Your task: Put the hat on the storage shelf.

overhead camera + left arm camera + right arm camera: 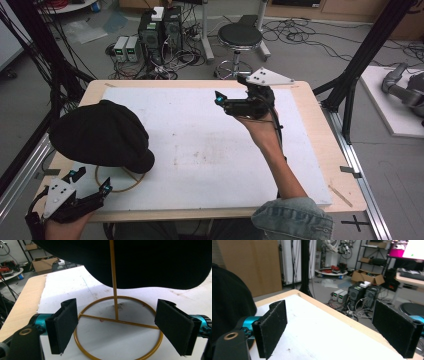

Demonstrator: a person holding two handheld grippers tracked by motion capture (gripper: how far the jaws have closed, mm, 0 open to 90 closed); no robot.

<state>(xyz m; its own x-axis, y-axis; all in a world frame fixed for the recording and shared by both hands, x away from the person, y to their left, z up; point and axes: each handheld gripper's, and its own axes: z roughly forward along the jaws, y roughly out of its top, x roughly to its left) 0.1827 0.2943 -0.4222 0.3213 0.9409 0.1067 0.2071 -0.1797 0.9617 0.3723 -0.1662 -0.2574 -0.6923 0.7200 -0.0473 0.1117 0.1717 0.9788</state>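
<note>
A black hat (102, 135) rests on a thin yellow wire stand (131, 184) at the left side of the white board (200, 145). My left gripper (93, 180) lies low at the table's near left corner, open. In the left gripper view its jaws (120, 330) stand wide on either side of the stand's ring base (117, 297), with the upright rod (113, 277) rising into the hat (150, 260). My right gripper (230, 89) is held above the far middle of the board, pointing left. It is open with nothing between its pads (272, 327). The hat's edge (229, 297) shows at the left.
The wooden table rim (325, 140) frames the board. Beyond the far edge stand a black stool (240, 37), computer boxes (160, 30) and tangled cables. Black frame posts (365, 55) rise at the right. A denim sleeve (292, 220) comes in at the bottom.
</note>
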